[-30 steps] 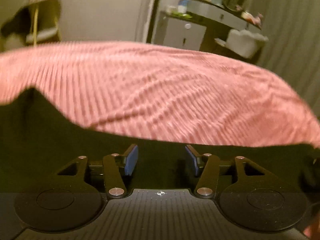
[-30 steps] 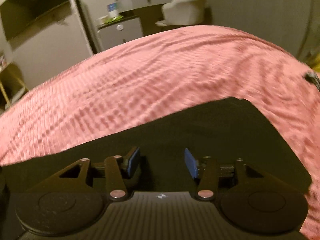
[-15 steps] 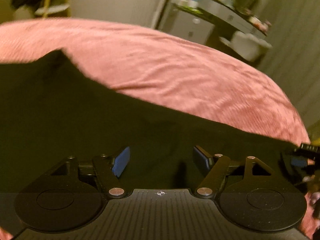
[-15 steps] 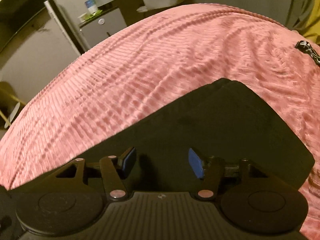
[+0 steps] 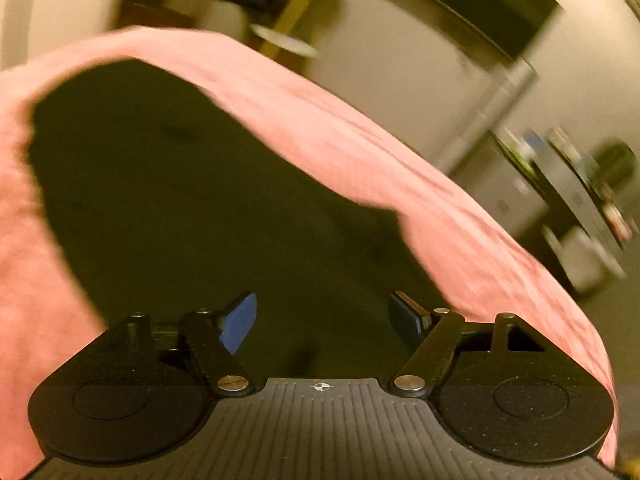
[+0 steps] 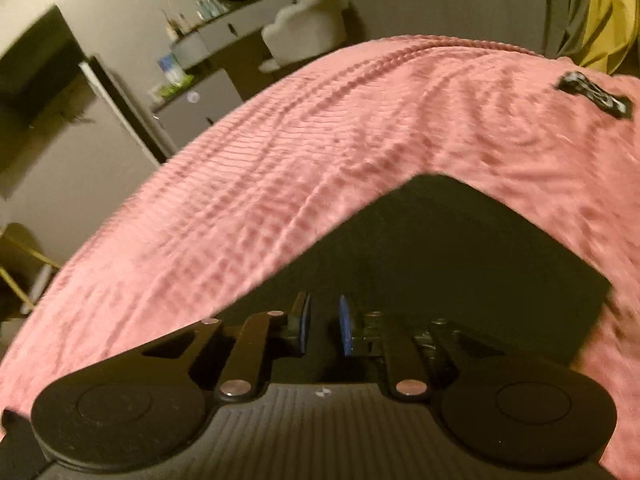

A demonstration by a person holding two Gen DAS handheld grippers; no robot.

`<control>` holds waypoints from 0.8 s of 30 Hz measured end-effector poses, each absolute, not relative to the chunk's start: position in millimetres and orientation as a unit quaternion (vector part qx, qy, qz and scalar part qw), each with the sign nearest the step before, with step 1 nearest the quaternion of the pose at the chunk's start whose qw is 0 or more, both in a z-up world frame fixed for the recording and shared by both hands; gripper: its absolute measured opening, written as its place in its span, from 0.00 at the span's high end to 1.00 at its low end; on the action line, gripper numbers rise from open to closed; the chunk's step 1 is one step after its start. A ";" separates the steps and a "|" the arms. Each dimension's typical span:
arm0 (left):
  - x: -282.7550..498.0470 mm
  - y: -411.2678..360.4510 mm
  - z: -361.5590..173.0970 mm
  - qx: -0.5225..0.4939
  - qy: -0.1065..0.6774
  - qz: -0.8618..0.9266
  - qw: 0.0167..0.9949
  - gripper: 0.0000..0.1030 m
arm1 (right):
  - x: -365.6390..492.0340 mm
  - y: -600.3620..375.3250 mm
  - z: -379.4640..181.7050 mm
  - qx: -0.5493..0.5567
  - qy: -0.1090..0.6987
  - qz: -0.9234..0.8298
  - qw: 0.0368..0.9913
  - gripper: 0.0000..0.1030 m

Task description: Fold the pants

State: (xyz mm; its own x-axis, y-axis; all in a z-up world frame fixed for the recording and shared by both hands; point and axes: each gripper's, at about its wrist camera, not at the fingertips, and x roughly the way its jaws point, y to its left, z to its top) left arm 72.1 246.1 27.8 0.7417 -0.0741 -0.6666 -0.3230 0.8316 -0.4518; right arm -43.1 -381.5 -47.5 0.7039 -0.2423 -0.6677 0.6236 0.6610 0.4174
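The black pants point(image 5: 180, 220) lie flat on a pink ribbed bedspread point(image 5: 460, 220). In the left wrist view they fill the middle, with a rounded end at the far left. My left gripper point(image 5: 323, 304) hovers over them, its jaws wide and still opening, with nothing pinched. In the right wrist view a squared, folded corner of the pants point(image 6: 460, 260) points away from me. My right gripper point(image 6: 323, 312) sits at the near edge of that fold. Its jaws are closing to a narrow gap, and dark fabric fills it.
The bedspread point(image 6: 320, 140) stretches far beyond the pants. A small dark object point(image 6: 596, 96) lies on it at the far right. Past the bed stand a vanity desk point(image 6: 240, 28), a pale chair point(image 6: 304, 36) and a blurred dresser point(image 5: 560, 184).
The left gripper has swept sideways along the pants and rolled, and its jaws have widened. The right gripper's jaws have drawn from wide apart to nearly together at the pants' edge.
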 end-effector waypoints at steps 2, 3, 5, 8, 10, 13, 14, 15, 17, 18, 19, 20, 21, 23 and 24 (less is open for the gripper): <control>58.6 279.1 24.3 -0.291 0.346 0.116 0.884 0.23 | -75.2 -374.2 -52.6 0.359 0.288 -0.239 0.855 0.80; 51.8 293.6 21.9 -0.299 0.342 0.135 0.881 0.23 | -89.2 -371.4 -55.8 0.376 0.285 -0.239 0.849 0.77; 39.0 324.9 13.4 -0.330 0.330 0.169 0.868 0.24 | -114.9 -367.8 -65.6 0.414 0.275 -0.242 0.833 0.74; 31.4 359.8 -2.7 -0.386 0.325 0.184 0.843 0.27 | -134.3 -369.6 -79.2 0.483 0.256 -0.237 0.803 0.73; 29.4 373.1 -12.5 -0.424 0.324 0.170 0.828 0.28 | -133.5 -367.4 -80.4 0.488 0.262 -0.235 0.799 0.72; 28.8 374.2 -22.0 -0.447 0.341 0.166 0.811 0.29 | -123.2 -362.4 -77.6 0.468 0.276 -0.230 0.807 0.59; 28.9 372.2 -21.4 -0.446 0.343 0.164 0.810 0.35 | -121.1 -363.4 -76.2 0.468 0.274 -0.233 0.807 0.57; 28.2 369.9 -17.6 -0.440 0.342 0.157 0.815 0.37 | -122.4 -364.0 -75.1 0.468 0.268 -0.239 0.807 0.55; 29.7 353.3 -3.8 -0.407 0.337 0.134 0.838 0.36 | -127.2 -371.0 -71.5 0.468 0.253 -0.260 0.806 0.52; 31.5 343.1 4.6 -0.387 0.338 0.121 0.849 0.35 | -131.3 -375.7 -69.7 0.470 0.242 -0.272 0.804 0.48; 33.9 328.6 14.2 -0.365 0.339 0.099 0.861 0.34 | -135.4 -380.9 -68.7 0.473 0.233 -0.282 0.801 0.44; 35.4 316.0 21.1 -0.353 0.340 0.081 0.868 0.29 | -139.4 -386.8 -69.2 0.479 0.225 -0.291 0.797 0.44; 36.7 302.5 26.8 -0.345 0.341 0.062 0.872 0.23 | -142.7 -392.5 -70.5 0.487 0.217 -0.296 0.793 0.44; 38.8 271.5 34.5 -0.341 0.343 0.022 0.875 0.16 | -149.7 -404.3 -74.9 0.504 0.203 -0.297 0.785 0.44; 40.9 253.7 36.1 -0.343 0.344 0.004 0.874 0.13 | -151.0 -409.0 -77.7 0.510 0.197 -0.291 0.785 0.44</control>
State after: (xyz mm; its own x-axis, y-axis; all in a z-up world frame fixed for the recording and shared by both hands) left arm 40.9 253.7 36.1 0.7628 -0.2299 -0.6043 -0.2424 0.7648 -0.5970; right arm -151.0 -409.0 -77.7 0.7528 -0.2563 -0.6063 0.6582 0.3096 0.6863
